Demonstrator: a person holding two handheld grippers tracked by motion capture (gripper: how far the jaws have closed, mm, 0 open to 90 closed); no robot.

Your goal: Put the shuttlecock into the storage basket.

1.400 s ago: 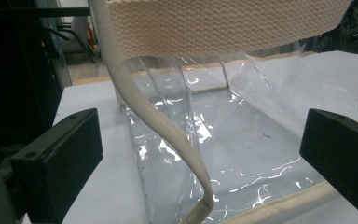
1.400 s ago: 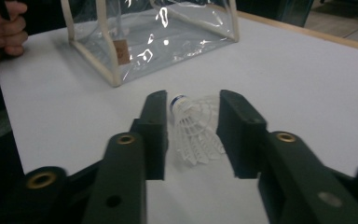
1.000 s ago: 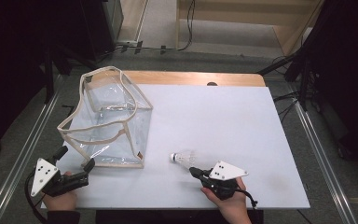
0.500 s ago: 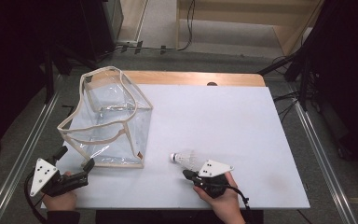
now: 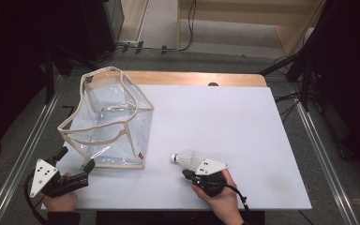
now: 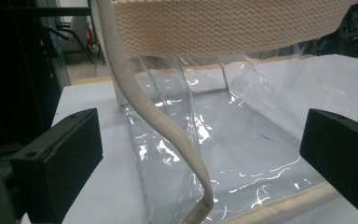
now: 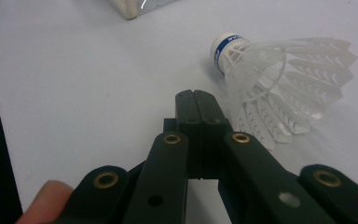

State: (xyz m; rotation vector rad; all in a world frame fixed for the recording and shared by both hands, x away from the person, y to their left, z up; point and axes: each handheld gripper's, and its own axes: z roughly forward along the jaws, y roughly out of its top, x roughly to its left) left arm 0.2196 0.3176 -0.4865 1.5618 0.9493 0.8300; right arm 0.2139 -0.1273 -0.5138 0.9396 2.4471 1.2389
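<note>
A white feather shuttlecock with a blue band on its cork lies on its side on the white table top. My right gripper sits just in front of it, shut with nothing between the jaws. In the right gripper view the closed tips lie beside the shuttlecock's skirt, close to the feathers. A clear plastic bag with beige webbing trim stands open at the left. My left gripper is open at the bag's near left corner. In the left gripper view the left gripper faces the bag's wall and a beige strap.
A wooden strip runs along the table's far edge. Metal rails flank the table on both sides. Dark equipment and cables stand beyond it. The right half of the table top is bare.
My right gripper has shifted a little to the left, closer to the shuttlecock. The left gripper and the bag have stayed put.
</note>
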